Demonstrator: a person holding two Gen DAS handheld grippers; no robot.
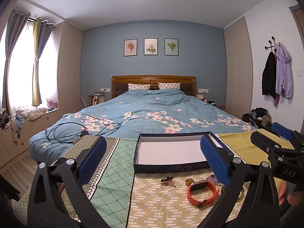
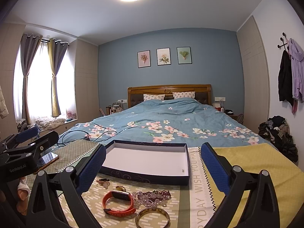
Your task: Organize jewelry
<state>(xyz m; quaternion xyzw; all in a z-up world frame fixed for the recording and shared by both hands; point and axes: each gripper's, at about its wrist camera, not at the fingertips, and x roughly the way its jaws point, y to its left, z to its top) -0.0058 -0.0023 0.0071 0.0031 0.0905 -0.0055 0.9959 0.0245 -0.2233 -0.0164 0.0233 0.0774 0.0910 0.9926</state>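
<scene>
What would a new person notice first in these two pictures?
Probably the open dark blue box, almost empty, lying on the patterned cloth at the foot of the bed. In front of it lies the jewelry: an orange watch, a gold bangle and a bead bracelet. The left gripper and the right gripper hover open above.

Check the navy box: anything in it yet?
Nearly empty: the navy box shows bare white floor except one tiny speck near its right corner; the watch lies outside.

A patchwork-clothed table (image 2: 247,171) carries a shallow box (image 2: 148,174), orange watch (image 2: 118,202), gold bangle (image 2: 152,217), beads (image 2: 152,195), and phone (image 2: 48,158).
</scene>
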